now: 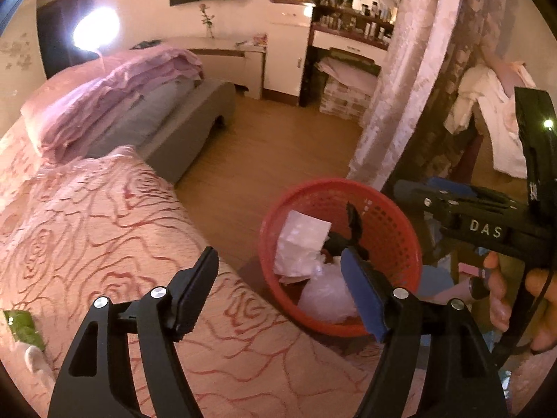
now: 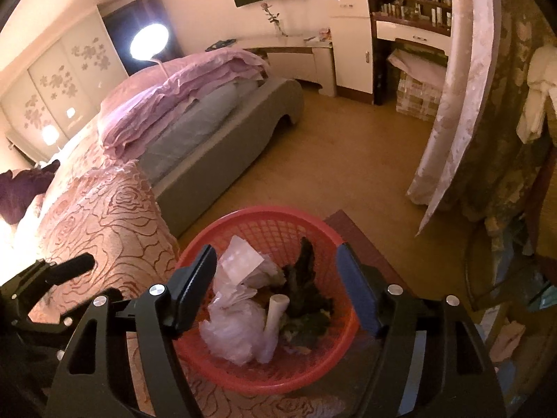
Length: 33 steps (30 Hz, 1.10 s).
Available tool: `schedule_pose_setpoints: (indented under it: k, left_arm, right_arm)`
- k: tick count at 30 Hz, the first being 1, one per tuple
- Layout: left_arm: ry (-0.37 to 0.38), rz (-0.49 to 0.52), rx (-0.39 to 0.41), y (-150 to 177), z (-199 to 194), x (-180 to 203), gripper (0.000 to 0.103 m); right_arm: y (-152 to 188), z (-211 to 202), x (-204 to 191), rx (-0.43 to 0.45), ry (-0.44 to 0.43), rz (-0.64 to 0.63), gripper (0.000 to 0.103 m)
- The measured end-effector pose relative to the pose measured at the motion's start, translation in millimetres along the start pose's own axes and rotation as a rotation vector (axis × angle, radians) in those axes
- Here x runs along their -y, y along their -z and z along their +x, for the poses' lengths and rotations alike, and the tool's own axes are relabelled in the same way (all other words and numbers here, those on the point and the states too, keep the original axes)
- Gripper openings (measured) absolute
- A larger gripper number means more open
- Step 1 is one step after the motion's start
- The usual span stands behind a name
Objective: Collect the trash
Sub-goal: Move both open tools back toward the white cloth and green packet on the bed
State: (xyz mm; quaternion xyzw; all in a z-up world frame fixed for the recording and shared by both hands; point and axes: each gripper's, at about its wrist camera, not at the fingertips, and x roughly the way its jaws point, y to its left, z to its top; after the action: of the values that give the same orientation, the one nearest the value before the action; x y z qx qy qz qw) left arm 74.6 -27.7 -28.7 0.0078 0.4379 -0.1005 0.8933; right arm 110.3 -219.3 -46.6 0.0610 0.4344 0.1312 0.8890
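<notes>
A red mesh basket stands on the floor beside the bed and holds white paper, a crumpled clear plastic bag and dark scraps. In the right wrist view the basket lies right below my right gripper, with the paper, the bag, a white tube and dark leafy trash inside. My right gripper is open and empty. My left gripper is open and empty over the bed's edge, left of the basket. The right gripper's body shows at the right.
The bed with a pink rose-patterned cover fills the left. A grey bench with folded pink bedding stands at its foot. Curtains hang at the right. A white cabinet and cluttered shelves line the far wall. A green packet lies on the bed.
</notes>
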Motion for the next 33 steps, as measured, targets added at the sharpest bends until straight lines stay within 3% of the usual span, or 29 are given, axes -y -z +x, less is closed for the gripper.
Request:
schedule_pose_setpoints:
  k: [8,33]
  left_arm:
    - [-0.080,-0.041,0.044,8,-26,-19,0.073]
    - [-0.284,-0.264,0.066,68,-88,-117,0.074]
  right_arm:
    - [6,-9,-23,0.004,-0.031,-0.045,0.069]
    - [43,3,-142,-0.076,-0.170,-0.257,0.069]
